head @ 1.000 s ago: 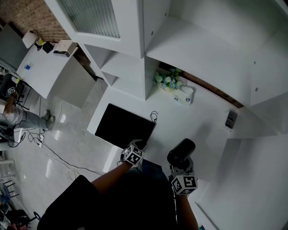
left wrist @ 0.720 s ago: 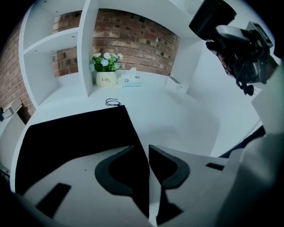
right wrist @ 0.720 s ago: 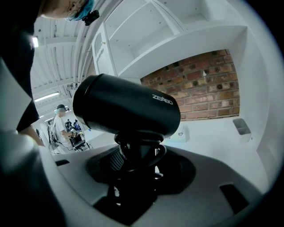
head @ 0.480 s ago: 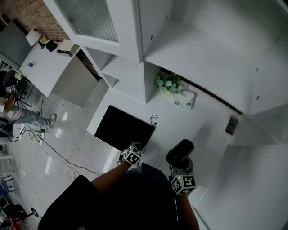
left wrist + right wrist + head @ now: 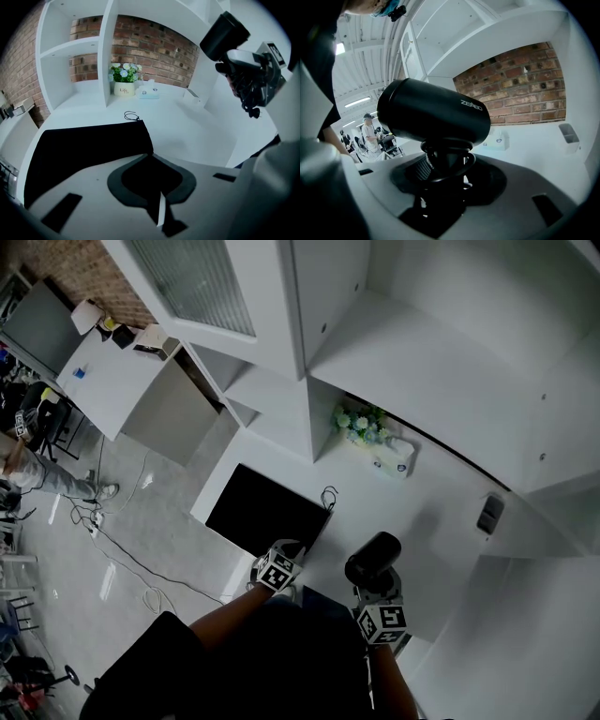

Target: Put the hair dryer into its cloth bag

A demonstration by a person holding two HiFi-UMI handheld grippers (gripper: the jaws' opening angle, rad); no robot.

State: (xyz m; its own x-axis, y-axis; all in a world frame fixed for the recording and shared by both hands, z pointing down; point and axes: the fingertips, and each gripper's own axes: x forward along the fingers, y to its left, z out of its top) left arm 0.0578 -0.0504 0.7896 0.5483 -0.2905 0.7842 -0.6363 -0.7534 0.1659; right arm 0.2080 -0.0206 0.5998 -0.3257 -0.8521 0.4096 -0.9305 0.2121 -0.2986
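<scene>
1. The hair dryer [image 5: 436, 115] was gripped by its handle in the right gripper [image 5: 444, 180], raised above the white desk [image 5: 422, 512].
2. The cloth bag [image 5: 265, 517] lay flat on the desk, its near corner seemingly pinched by the closed left gripper [image 5: 151, 158].
3. Insertion was not yet begun; the bag's mouth needed lifting open and the barrel aiming in.

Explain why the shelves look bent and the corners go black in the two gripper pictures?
Left gripper view: a wide-angle lens bows the white shelves and darkens the corners; the cloth bag shows as flat black without detail. Right gripper view: the same bending, and the hair dryer sits so close that it looms large. Head view: even light, straighter lines, bright white counter.
</scene>
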